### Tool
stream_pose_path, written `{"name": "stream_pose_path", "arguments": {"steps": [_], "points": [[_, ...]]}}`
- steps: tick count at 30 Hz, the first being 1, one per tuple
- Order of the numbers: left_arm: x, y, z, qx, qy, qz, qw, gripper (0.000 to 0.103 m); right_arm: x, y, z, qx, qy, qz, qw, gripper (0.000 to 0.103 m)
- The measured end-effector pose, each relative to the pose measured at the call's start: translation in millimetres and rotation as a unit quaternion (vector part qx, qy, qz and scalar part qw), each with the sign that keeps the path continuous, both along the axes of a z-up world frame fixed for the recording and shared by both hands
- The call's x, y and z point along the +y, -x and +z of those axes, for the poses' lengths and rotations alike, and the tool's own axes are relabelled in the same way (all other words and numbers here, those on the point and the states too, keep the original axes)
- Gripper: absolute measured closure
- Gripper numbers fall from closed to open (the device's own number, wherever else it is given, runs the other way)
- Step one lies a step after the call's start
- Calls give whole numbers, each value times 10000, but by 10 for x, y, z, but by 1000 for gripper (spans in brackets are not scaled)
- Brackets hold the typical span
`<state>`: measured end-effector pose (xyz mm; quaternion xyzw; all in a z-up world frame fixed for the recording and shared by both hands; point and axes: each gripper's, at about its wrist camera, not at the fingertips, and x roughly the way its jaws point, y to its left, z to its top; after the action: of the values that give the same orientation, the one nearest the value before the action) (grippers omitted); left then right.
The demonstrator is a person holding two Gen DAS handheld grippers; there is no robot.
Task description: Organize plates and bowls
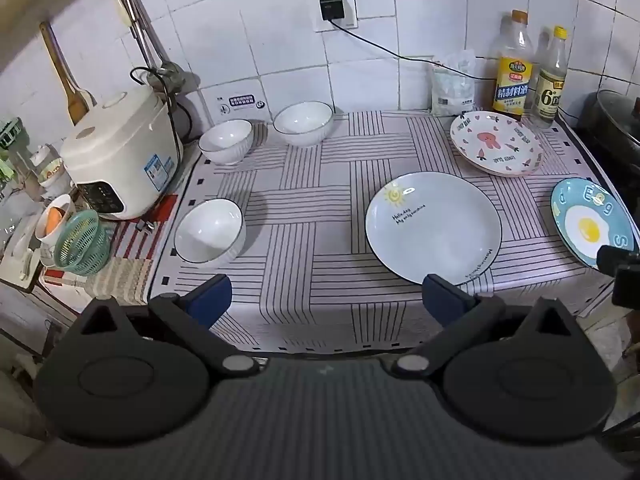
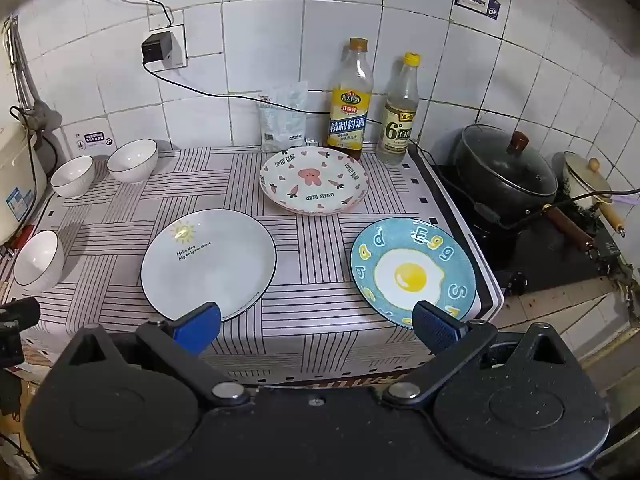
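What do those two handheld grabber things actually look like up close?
Both look alike. The left gripper and right gripper each have a matte black plastic body with a ribbed top, two round disc-shaped housings, and angled black link arms pinned by silver-capped pivots. The fingers end in blue pads. No cables, sleeves or lettering are visible on them.

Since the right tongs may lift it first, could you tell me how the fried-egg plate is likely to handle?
The fried-egg plate looks like glazed ceramic, so probably rigid, slippery and breakable. It lies flat on the tablecloth, so rolling seems unlikely. It sits near the table's right edge, so a sideways push might send it off.
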<state>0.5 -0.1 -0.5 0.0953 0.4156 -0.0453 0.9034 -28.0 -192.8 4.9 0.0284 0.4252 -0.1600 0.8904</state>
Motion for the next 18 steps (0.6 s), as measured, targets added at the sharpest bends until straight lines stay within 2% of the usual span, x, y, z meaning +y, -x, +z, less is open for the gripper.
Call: {"name": "stream_pose_path", "arguments": {"steps": [8,18], "points": [[35,-5,5,45,108,27,9999,0,-6,6,-37,32,46,29,10000,0],[48,-25,-20,96,39,31,9999,0,-48,17,-48,31,59,3,10000,0]]}}
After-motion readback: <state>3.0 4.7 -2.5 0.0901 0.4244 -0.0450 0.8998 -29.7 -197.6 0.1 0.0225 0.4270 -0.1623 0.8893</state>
